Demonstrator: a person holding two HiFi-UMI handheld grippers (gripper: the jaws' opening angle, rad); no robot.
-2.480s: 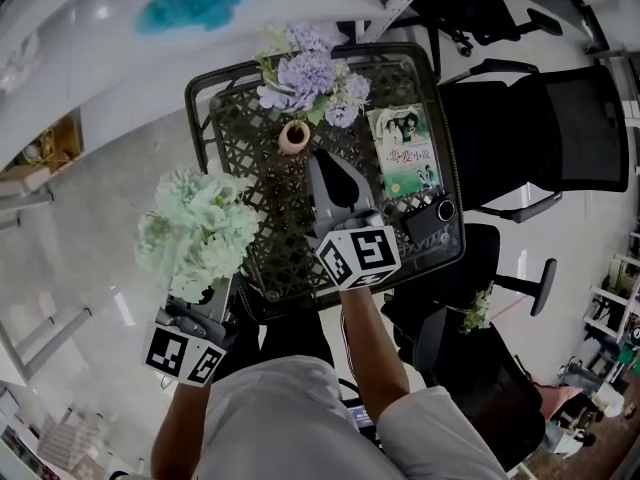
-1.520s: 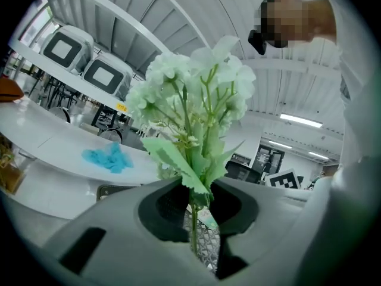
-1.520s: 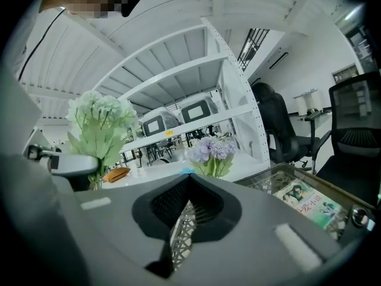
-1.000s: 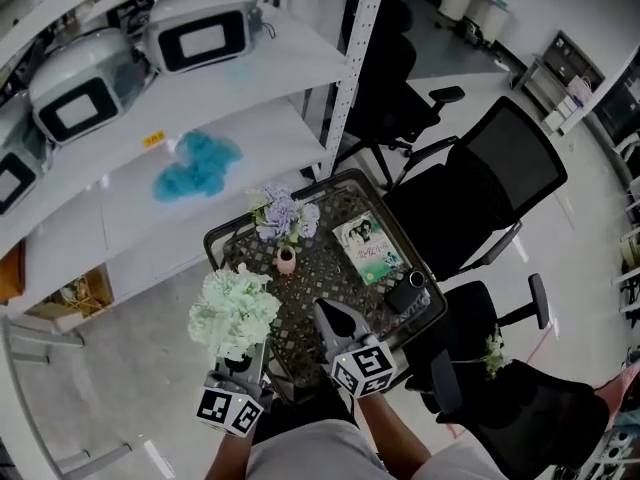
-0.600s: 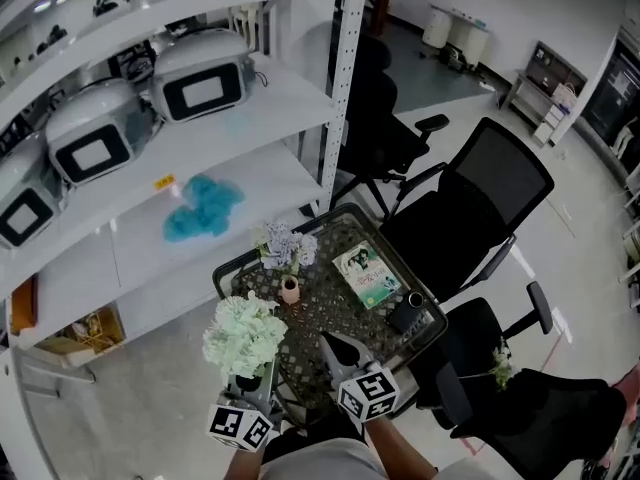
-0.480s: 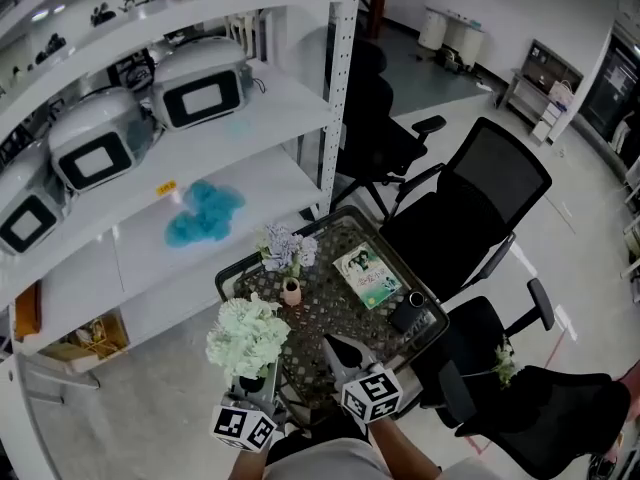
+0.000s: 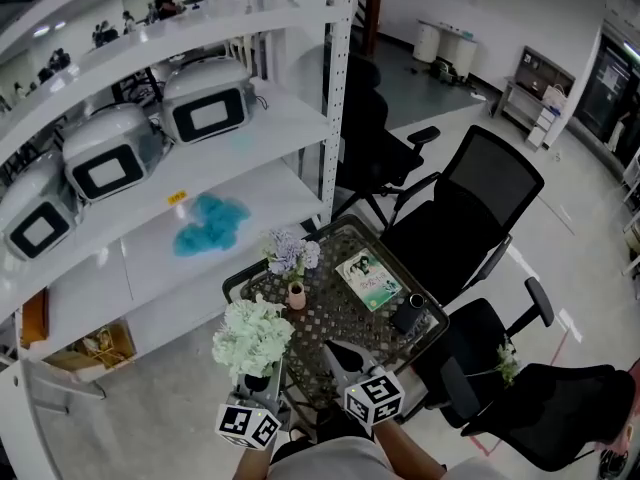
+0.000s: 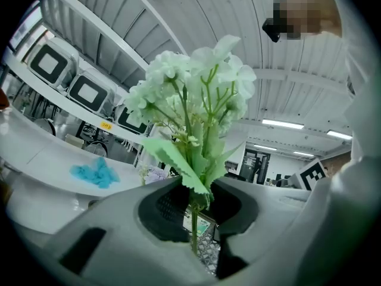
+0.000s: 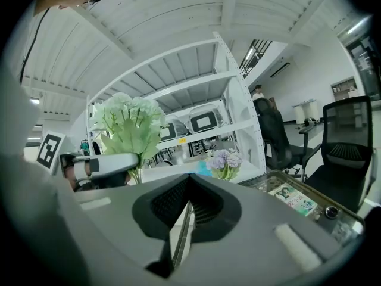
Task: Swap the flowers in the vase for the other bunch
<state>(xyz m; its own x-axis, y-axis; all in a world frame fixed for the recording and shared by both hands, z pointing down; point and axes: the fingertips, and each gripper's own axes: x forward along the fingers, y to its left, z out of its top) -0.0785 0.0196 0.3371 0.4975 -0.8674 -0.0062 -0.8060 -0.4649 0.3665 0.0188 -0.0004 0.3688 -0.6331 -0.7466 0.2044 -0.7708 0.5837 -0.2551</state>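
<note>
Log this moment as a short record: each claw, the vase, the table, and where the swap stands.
left claw: shut on the stem of the pale green bunch, held upright
right claw: shut, nothing in it
vase: pink, standing on the lattice table, holding the purple flowers
also on table: book, small black device
swap: not yet done

Stem ends of the pale green bunch [image 7: 252,336] hidden below the jaws of the left gripper [image 7: 264,376]. Print on the book [image 7: 369,279] cover too small to read. Small dark object [image 7: 407,316] beside it, unidentifiable. Right forearm [image 7: 400,453] cut off by head view's bottom edge.
</note>
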